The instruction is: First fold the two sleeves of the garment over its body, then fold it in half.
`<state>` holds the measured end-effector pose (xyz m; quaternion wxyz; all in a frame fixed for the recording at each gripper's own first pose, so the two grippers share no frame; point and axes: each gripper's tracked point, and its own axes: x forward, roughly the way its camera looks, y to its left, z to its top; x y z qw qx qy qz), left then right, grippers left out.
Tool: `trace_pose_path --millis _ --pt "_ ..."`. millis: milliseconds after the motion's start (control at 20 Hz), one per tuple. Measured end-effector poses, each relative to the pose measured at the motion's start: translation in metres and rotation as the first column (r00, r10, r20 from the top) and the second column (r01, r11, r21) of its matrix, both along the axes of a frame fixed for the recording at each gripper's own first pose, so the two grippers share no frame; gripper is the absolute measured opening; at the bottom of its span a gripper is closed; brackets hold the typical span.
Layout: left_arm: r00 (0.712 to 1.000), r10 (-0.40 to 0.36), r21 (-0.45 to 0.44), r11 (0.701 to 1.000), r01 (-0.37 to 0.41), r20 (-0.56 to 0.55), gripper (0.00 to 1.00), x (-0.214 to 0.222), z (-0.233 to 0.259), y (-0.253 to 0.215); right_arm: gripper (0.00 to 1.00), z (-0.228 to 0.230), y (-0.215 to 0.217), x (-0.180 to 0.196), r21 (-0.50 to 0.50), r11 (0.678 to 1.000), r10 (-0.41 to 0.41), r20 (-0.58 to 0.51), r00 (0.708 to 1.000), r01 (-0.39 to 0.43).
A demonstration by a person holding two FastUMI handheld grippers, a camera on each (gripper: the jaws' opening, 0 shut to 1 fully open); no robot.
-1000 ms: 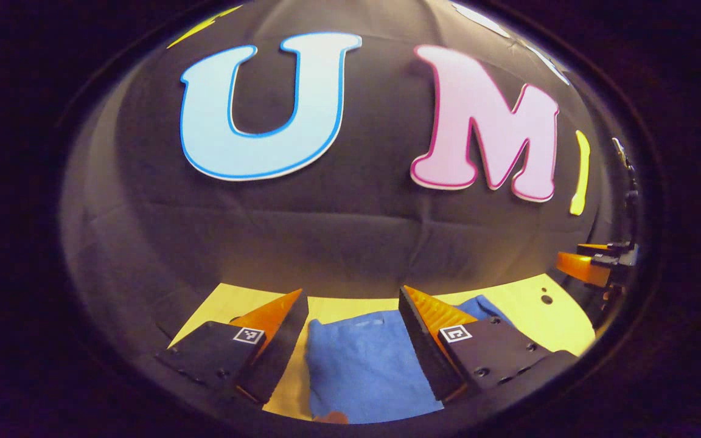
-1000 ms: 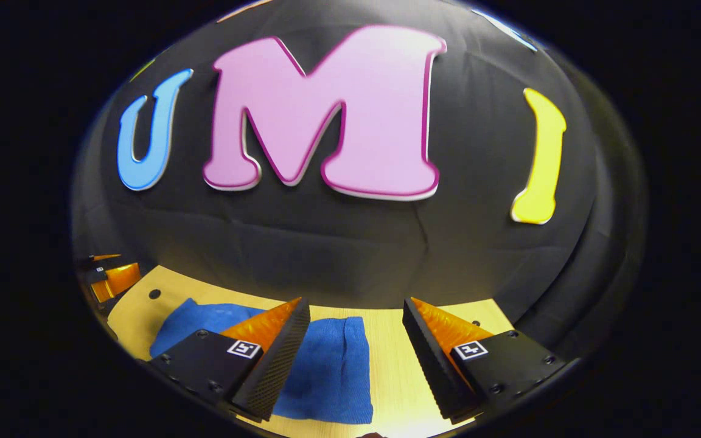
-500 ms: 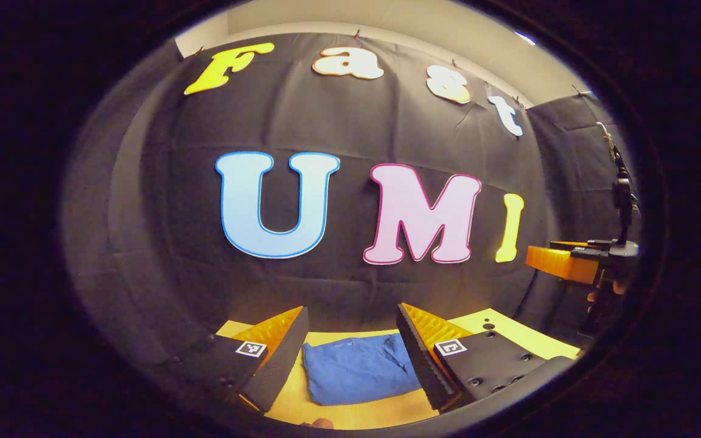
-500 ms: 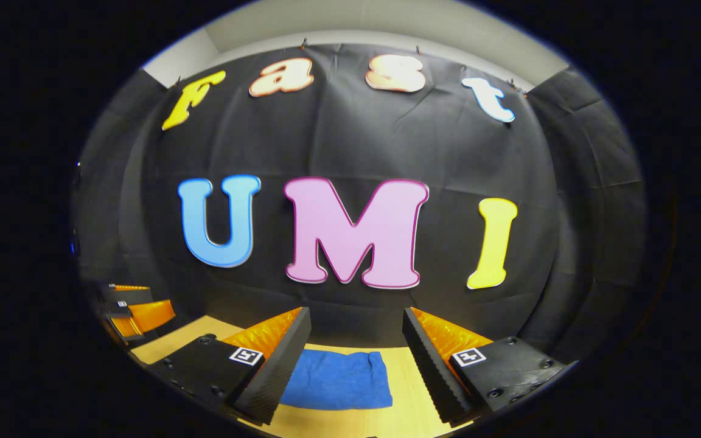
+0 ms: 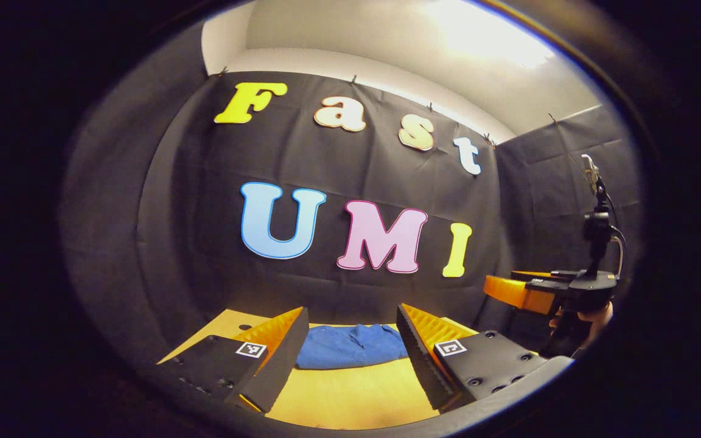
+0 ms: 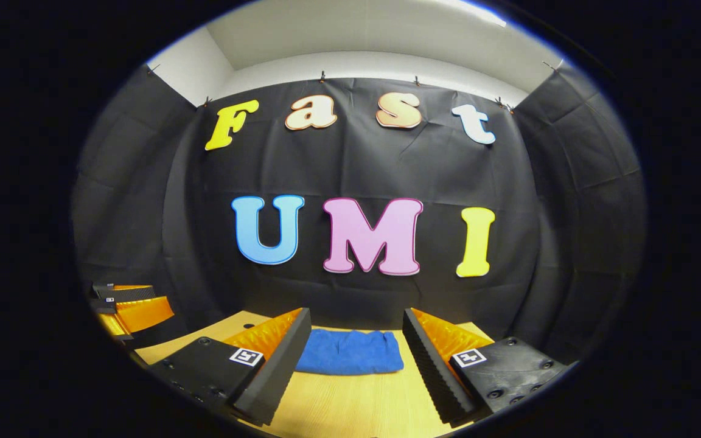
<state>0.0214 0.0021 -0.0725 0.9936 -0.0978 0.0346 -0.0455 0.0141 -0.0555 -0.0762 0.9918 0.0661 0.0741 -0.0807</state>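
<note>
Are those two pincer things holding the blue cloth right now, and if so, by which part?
Nothing is held. Both the left gripper and right gripper are open, apart from the folded blue garment on the table.

- The folded blue garment (image 5: 350, 345) looks like soft cloth with a matt, slightly nubby surface and gentle creases; in the right gripper view (image 6: 350, 351) its top lies smoother.
- The pale wooden counter (image 5: 350, 395) shows fine straight grain and a smooth, lightly sheened finish.
- The left gripper (image 5: 350, 331) has fingers (image 5: 277, 359) of hard plastic, with ribbed, toothed inner faces and flat matt plates fastened by small screws.
- The right gripper (image 6: 356, 334) has fingers (image 6: 429, 365) with the same ridged faces and a fine woven-looking texture on the inner pad.
- The booth's black cloth wall (image 6: 350, 164) is matt and creased.
</note>
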Motion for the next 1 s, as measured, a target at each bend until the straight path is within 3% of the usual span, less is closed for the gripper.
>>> trace_pose_path --millis 50,200,350,550,850,1000 --pt "0.999 0.037 -0.037 0.999 -0.037 0.001 0.82 -0.012 -0.008 0.005 1.0 -0.014 -0.002 -0.019 0.021 0.999 -0.037 -0.042 0.998 0.038" --pt "0.993 0.116 -0.113 0.987 -0.115 0.011 0.82 -0.042 -0.022 0.017 0.96 -0.032 0.014 -0.052 0.041 0.997 -0.053 -0.099 0.994 0.057" --pt "0.988 0.154 -0.061 0.986 -0.153 0.017 0.81 -0.056 -0.027 0.021 0.96 -0.022 0.024 -0.067 -0.021 0.999 -0.029 -0.069 0.997 0.028" --pt "0.985 0.165 -0.031 0.986 -0.164 0.053 0.81 -0.059 -0.014 0.019 0.96 -0.001 0.035 -0.071 -0.134 0.991 0.025 0.017 1.0 -0.023" --pt "0.987 0.13 0.0 0.991 -0.131 0.097 0.82 -0.041 0.001 -0.001 0.96 0.007 0.058 -0.06 -0.123 0.988 0.104 0.038 0.994 -0.098" --pt "0.986 0.116 0.029 0.992 -0.12 0.116 0.82 -0.033 0.008 -0.005 0.96 0.013 0.053 -0.054 -0.127 0.988 0.095 0.062 0.994 -0.087"
